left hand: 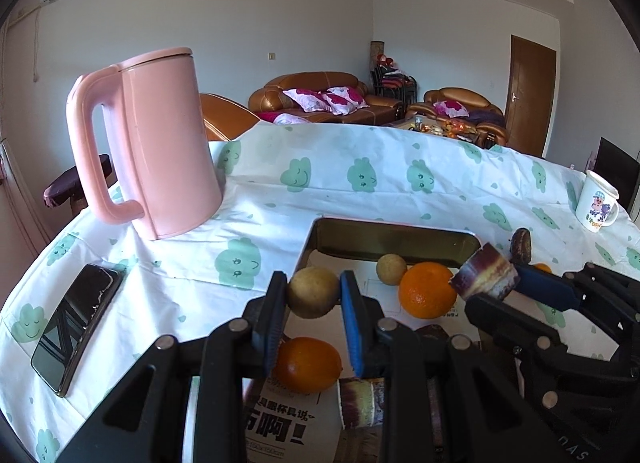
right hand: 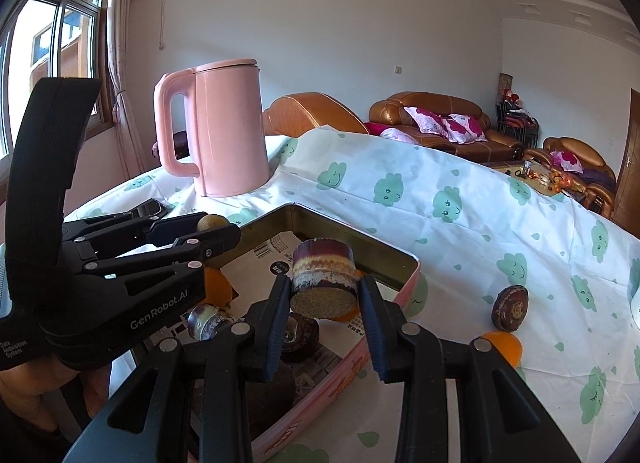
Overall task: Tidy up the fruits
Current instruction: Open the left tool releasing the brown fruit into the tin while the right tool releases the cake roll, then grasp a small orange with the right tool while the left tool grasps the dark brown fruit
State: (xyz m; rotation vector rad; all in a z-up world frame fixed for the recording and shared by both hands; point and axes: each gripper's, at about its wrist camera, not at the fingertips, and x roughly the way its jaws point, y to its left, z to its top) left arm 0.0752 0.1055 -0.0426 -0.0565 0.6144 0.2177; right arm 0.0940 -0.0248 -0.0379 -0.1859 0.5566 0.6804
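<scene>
My left gripper (left hand: pixel 313 295) is shut on a small tan round fruit (left hand: pixel 313 292) and holds it above the near left part of the metal tray (left hand: pixel 394 236). My right gripper (right hand: pixel 324 297) is shut on a purple sugarcane piece (right hand: pixel 323 281) above the tray (right hand: pixel 352 239); it also shows in the left wrist view (left hand: pixel 486 272). In the tray lie two oranges (left hand: pixel 427 289) (left hand: pixel 307 364), another tan fruit (left hand: pixel 391 269) and more sugarcane pieces (left hand: pixel 360 403). A sugarcane piece (right hand: pixel 512 307) and an orange (right hand: pixel 505 347) lie on the cloth right of the tray.
A pink kettle (left hand: pixel 160 143) stands at the back left on the cloud-print tablecloth (left hand: pixel 360 183). A black phone (left hand: pixel 76 323) lies at the left. A white printed mug (left hand: pixel 598 201) stands at the far right. Printed paper lines the tray.
</scene>
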